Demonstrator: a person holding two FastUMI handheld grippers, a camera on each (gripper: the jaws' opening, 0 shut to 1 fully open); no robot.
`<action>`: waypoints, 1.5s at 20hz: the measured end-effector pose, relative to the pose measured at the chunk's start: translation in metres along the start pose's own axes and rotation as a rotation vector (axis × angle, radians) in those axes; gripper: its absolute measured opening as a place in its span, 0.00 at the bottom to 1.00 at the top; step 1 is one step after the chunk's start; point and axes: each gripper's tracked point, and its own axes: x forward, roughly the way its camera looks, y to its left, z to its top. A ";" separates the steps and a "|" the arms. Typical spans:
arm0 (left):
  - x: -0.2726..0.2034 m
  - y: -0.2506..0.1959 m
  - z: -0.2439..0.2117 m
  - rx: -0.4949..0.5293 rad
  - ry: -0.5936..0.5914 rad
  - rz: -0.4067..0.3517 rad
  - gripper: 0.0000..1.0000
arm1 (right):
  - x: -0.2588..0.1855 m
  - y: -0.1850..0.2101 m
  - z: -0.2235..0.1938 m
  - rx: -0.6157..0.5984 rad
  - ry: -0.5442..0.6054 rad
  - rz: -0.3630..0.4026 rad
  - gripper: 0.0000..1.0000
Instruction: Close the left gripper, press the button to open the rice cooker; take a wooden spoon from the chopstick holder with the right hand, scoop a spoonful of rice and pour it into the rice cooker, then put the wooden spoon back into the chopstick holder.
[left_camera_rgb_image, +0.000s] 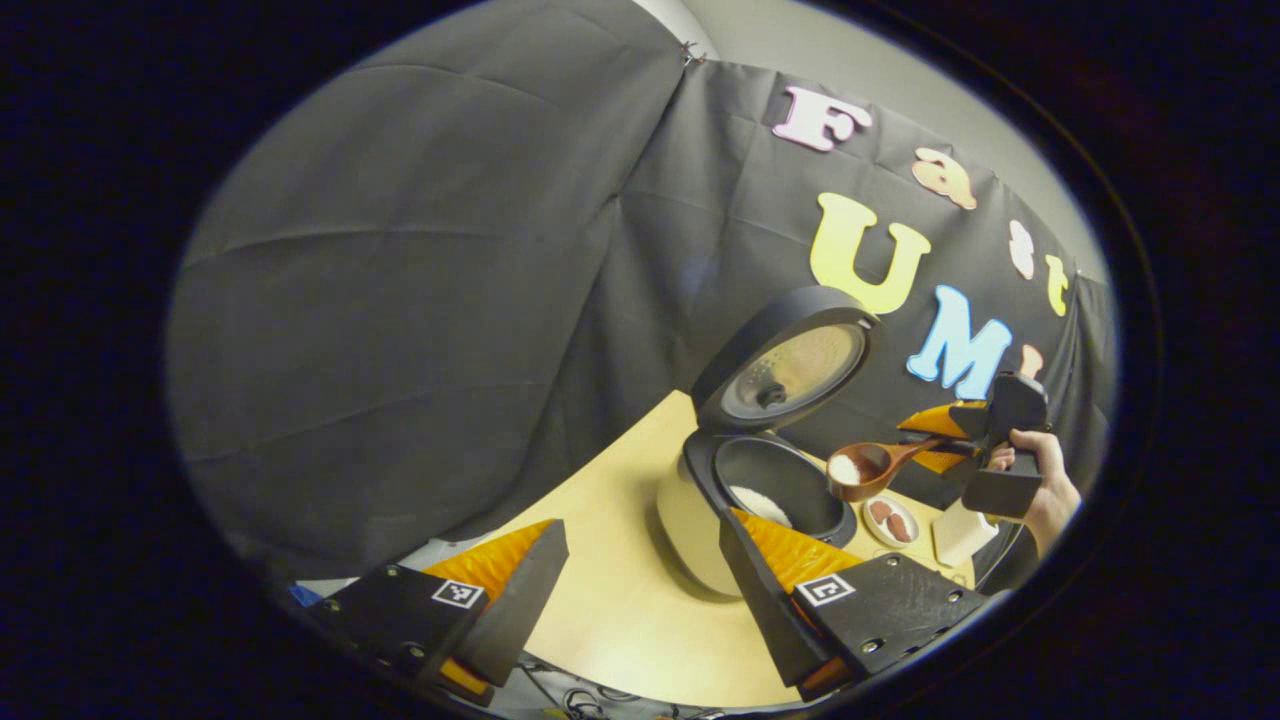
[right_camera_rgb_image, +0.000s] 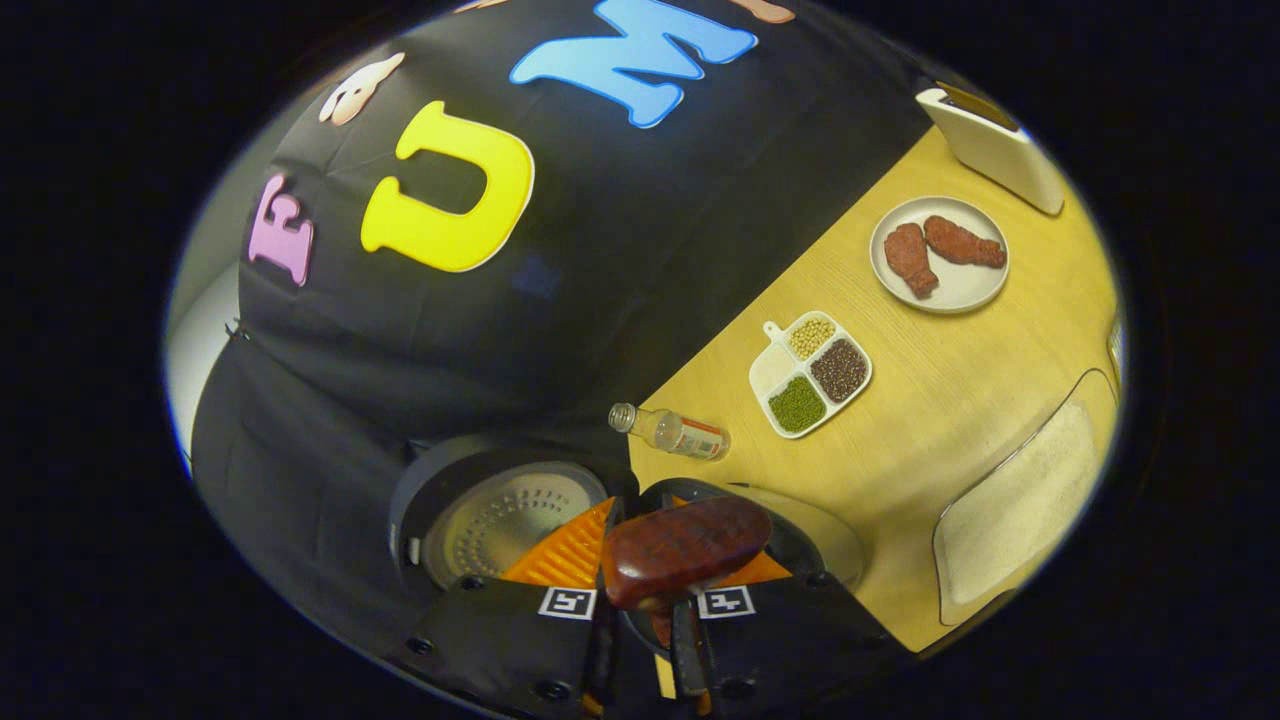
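Cream rice cooker (left_camera_rgb_image: 700, 520), lid up, some rice in pot, on desk (left_camera_rgb_image: 620, 600). Left tongs (left_camera_rgb_image: 640, 590) wide open, empty. At 3 o'clock, right tongs (left_camera_rgb_image: 955, 435) clamp wooden spoon (left_camera_rgb_image: 865, 470), loaded, beside pot rim. Step: pouring. Next: shift over pot, tip bowl.

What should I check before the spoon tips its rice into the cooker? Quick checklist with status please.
1. Rice cooker lid open and upright: ok.
2. Wooden spoon loaded with rice: ok, a white heap sits in the bowl.
3. Right gripper shut on the spoon handle: ok in the right gripper view.
4. Spoon bowl fully over the inner pot: cannot tell; it sits at the pot's right rim in the left gripper view.
5. Left gripper clear of the pour path: ok; it is open, with one finger low across the pot's near rim.
6. Some rice already in the pot: ok.
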 end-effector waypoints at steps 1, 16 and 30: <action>-0.001 0.004 -0.001 -0.004 0.010 0.008 0.97 | 0.004 -0.002 -0.004 -0.042 0.003 -0.010 0.23; 0.003 0.008 0.000 -0.002 0.013 0.014 0.98 | 0.015 0.035 -0.019 -0.601 -0.039 -0.005 0.23; -0.006 0.012 -0.017 0.030 0.033 0.018 0.97 | 0.013 0.058 -0.047 -0.900 -0.043 0.031 0.22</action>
